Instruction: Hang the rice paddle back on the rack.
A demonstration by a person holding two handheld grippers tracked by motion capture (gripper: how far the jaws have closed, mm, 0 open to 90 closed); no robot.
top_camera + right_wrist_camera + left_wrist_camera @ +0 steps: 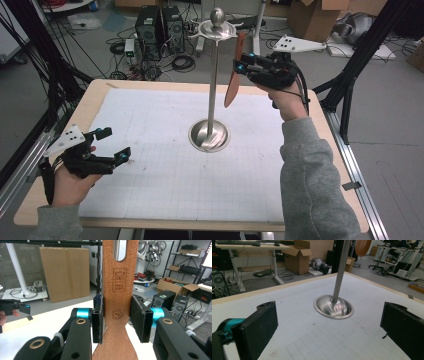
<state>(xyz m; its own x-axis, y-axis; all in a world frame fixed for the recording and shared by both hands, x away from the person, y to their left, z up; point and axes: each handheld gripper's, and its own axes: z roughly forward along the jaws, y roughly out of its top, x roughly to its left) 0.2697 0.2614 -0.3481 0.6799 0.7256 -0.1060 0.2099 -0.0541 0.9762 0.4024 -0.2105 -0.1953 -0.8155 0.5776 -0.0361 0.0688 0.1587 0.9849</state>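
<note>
A tall metal stand (214, 85) with a round base (333, 307) and hooked arms under a ball top rises from the middle of the white grid mat. My right gripper (239, 64) is up beside the stand's top, to its right, and is shut on the handle of a brown wooden spatula (232, 86). The spatula hangs blade down, apart from the pole. In the right gripper view both pads press on the handle (120, 272) below its slot. My left gripper (114, 144) rests low at the mat's left, jaws open around nothing (329, 327), pointing at the base.
The wooden table (95, 97) carries a white grid mat (165, 175). Black frame legs (350, 85) stand at the right and left edges. On the floor behind are computer towers (160, 30), cables and cardboard boxes (315, 15).
</note>
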